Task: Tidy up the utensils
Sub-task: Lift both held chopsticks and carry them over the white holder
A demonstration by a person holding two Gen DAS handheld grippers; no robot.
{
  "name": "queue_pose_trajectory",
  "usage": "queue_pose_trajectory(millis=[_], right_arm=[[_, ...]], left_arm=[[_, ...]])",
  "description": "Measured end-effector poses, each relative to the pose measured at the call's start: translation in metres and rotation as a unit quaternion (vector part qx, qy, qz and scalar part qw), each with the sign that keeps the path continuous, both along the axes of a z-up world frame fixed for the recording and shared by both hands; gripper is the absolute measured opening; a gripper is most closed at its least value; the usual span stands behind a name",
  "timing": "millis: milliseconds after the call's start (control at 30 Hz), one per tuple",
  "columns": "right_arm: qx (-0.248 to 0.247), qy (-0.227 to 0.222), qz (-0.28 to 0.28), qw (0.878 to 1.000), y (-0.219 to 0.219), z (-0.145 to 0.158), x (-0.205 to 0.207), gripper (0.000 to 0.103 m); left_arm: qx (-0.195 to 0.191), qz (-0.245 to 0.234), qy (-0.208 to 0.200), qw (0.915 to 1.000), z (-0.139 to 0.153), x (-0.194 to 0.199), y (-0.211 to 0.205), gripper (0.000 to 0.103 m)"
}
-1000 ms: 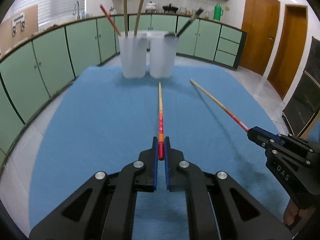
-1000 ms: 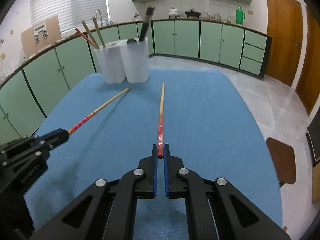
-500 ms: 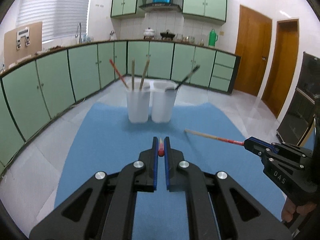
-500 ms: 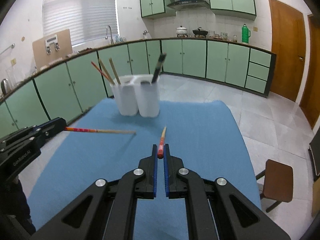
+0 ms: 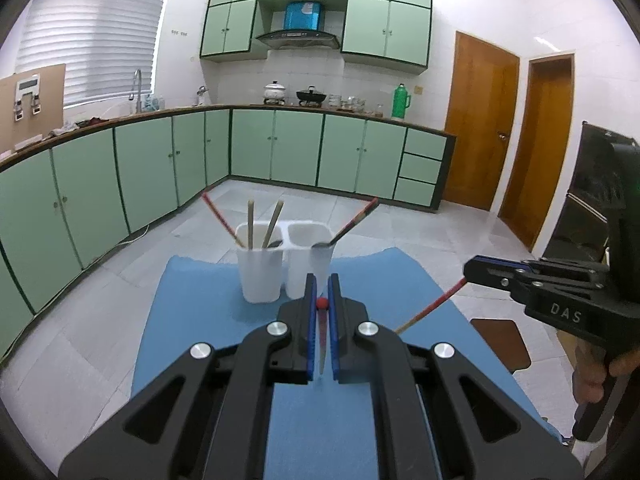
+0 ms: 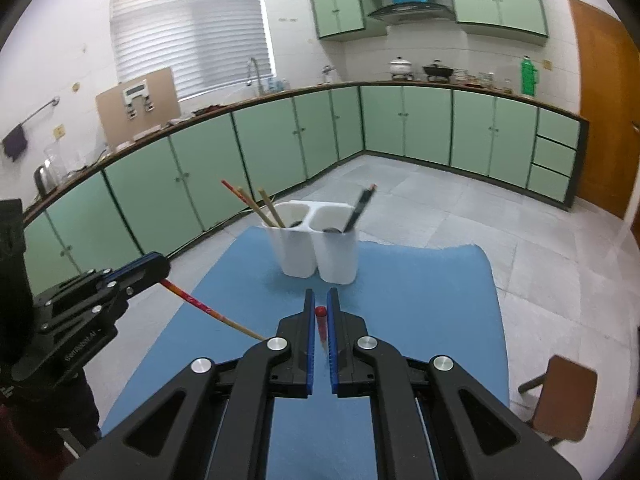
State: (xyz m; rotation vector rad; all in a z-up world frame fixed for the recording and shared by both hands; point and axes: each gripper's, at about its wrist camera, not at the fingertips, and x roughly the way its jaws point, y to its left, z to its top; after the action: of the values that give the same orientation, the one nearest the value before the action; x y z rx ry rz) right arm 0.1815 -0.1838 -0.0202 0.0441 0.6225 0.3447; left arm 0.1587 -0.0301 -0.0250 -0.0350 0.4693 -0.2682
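A white two-cup utensil holder stands at the far end of a blue mat. Its left cup holds three chopsticks; its right cup holds a dark-handled utensil. My left gripper is shut on a red-ended chopstick, lifted and hanging down; it also shows in the right wrist view. My right gripper is shut on another red-ended chopstick, also lifted; it shows in the left wrist view.
The mat covers a table in a kitchen with green cabinets along the far walls. A brown chair stands to the right of the table. Tiled floor surrounds it.
Both grippers have lifted their chopsticks off the mat and tilted up. The chopsticks now hang tip-down instead of lying forward on the mat. The holder now sits lower in both views.
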Motion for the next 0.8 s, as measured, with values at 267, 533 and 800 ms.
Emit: queue_pose_trajectory(millis=[267,533,800], right_arm=[[-0.019,-0.017,0.035,0.999,0.011,0.030,0.009,0.005],[-0.014,-0.073,0.045,0.996,0.009,0.090,0.024,0.005],[-0.011,-0.148,0.027,0.989,0.015,0.156,0.061,0.005]], left_arm=[[0.020,-0.020,-0.040,0.9988,0.030,-0.001,-0.004,0.004],[0.022,-0.026,-0.113,0.9930,0.086,0.005,-0.006,0.004],[0.021,-0.007,-0.175,0.9844,0.139,0.036,-0.015,0.004]])
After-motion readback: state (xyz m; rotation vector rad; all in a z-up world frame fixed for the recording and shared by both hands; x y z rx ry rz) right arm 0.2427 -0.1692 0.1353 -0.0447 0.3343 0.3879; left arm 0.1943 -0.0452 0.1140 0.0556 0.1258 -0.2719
